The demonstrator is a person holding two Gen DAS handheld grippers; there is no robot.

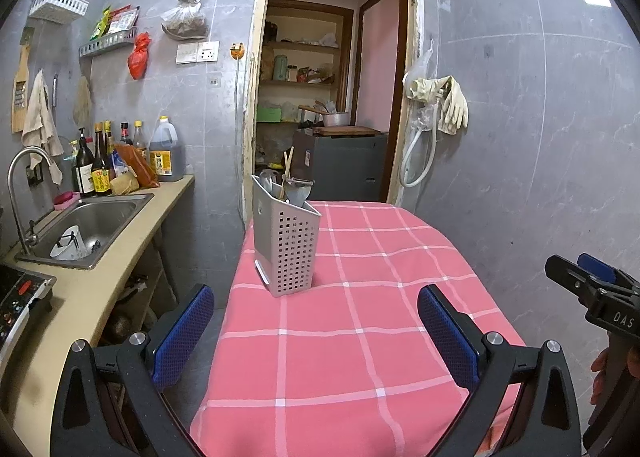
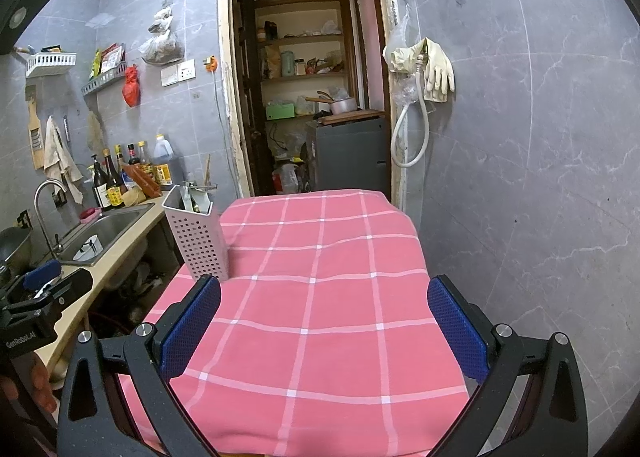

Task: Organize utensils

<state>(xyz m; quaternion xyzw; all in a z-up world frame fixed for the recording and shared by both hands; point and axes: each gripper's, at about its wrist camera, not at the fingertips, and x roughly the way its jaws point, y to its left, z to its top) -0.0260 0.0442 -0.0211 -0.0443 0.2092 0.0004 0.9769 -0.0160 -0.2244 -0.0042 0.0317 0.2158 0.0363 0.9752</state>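
- Utensil holder [image 1: 286, 241] stood upright on the pink checked cloth [image 1: 360, 337] covering the worktop, at the far left part of it, on the side toward the sink [image 1: 92, 225].
- Holder's long axis was vertical, open mouth pointing up; perforated front face turned toward the cameras, one vertical corner edge nearest.
- Contents: chopsticks [image 1: 286, 173], what looked like a spoon, and a metal piece lying across the rim, mostly handle-down with ends poking above the rim. Exact count could not be told.
- No loose utensils were visible on the cloth in either view.
- Left tongs [image 1: 316, 337]: jaws spread wide, nothing between the pads. Holder lay straight ahead and slightly left of their centre line, well apart.
- Right tongs [image 2: 324, 333]: also spread wide and empty. Holder [image 2: 198, 235] lay forward and off to the left, beyond the left finger.
- Judgement: the left tongs were the nearer and better lined up; a reach would run straight forward along the cloth.
- Judgement: with every utensil apparently in the holder, the task looked at or near its end, or not yet begun.
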